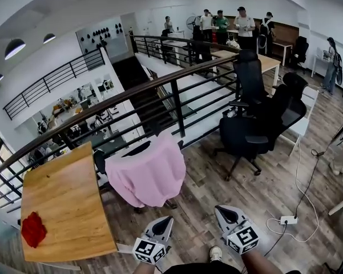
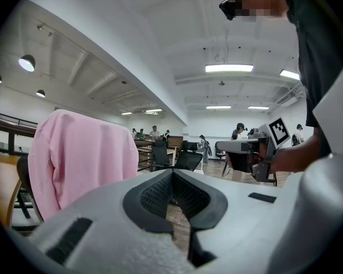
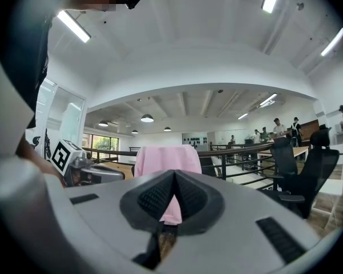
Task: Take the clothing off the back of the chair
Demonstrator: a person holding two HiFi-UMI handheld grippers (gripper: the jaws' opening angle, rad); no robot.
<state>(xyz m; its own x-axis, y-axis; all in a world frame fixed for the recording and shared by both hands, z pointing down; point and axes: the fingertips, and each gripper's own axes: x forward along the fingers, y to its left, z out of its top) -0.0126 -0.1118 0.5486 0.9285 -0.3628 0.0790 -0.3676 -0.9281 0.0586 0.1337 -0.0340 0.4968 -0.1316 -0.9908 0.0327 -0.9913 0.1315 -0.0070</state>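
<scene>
Both held low out front, side by side, tips apart. The left gripper [image 1: 162, 225] points level, jaws fully closed, pads meeting, nothing between the fingertips. The right gripper [image 1: 226, 214] is the same: level, jaws together, empty, fingertips slightly ahead of the left's.

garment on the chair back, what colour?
Plain pink garment, no pattern; clearest in the head view.

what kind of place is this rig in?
Probably an open-plan office on a mezzanine: black office chairs, a wooden desk, and a metal railing overlooking a lower floor.
</scene>
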